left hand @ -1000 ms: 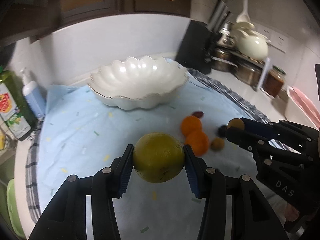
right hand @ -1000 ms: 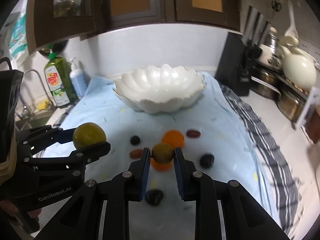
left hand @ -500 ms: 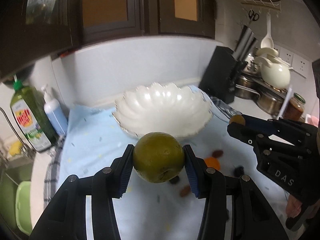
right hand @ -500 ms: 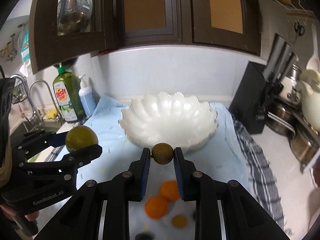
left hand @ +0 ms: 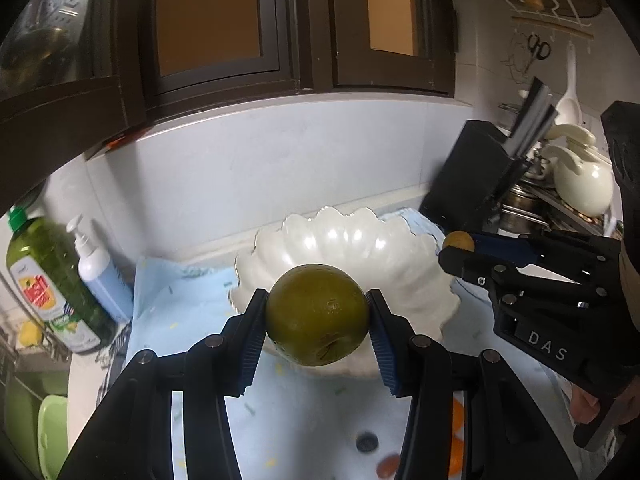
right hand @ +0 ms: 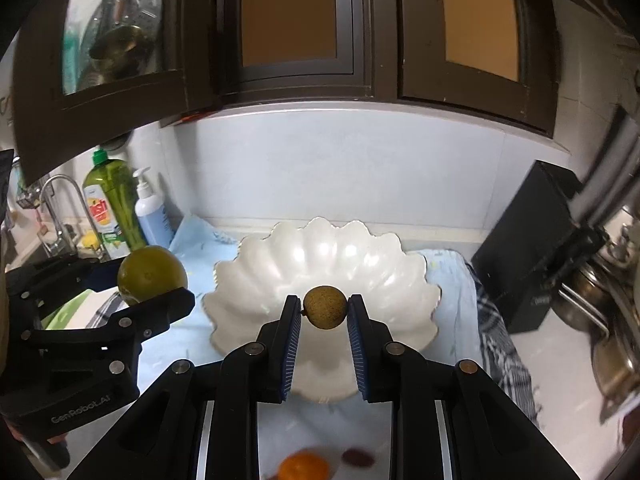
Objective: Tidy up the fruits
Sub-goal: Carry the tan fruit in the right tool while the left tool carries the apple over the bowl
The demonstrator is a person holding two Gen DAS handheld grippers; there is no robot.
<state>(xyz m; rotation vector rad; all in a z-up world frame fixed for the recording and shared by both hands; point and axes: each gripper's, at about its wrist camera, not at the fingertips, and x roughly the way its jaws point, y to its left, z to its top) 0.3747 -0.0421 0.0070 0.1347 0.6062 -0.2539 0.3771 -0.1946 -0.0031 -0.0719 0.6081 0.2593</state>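
Blue cloth (right hand: pixel 192 236) covers the worktop, and on it, toward the wall, sits the white scalloped bowl (right hand: pixel 320 256), which looks empty. The step in hand, as I judge it, is the carry: both fruits are lifted off the cloth and brought toward the bowl for dropping in.

The left gripper (left hand: pixel 316 322) has its jaws clamped on the green orange (left hand: pixel 318 314), one blue pad on each side, and the fruit hangs in front of the bowl's near rim. The right gripper (right hand: pixel 324 308) has its jaws closed on the small brown fruit (right hand: pixel 325 306), pinched near the pad tips, and it hangs over the near side of the bowl.

Lower down, loose on the cloth, lie an orange (right hand: pixel 304 468) and a dark red fruit (right hand: pixel 358 458), with a small dark one (left hand: pixel 366 442) in the left view; these are not yet sorted.

The next move calls for bringing each fruit well past the rim and low into the hollow before the jaws part, one at a time, so that neither round fruit bounces out or strikes the other
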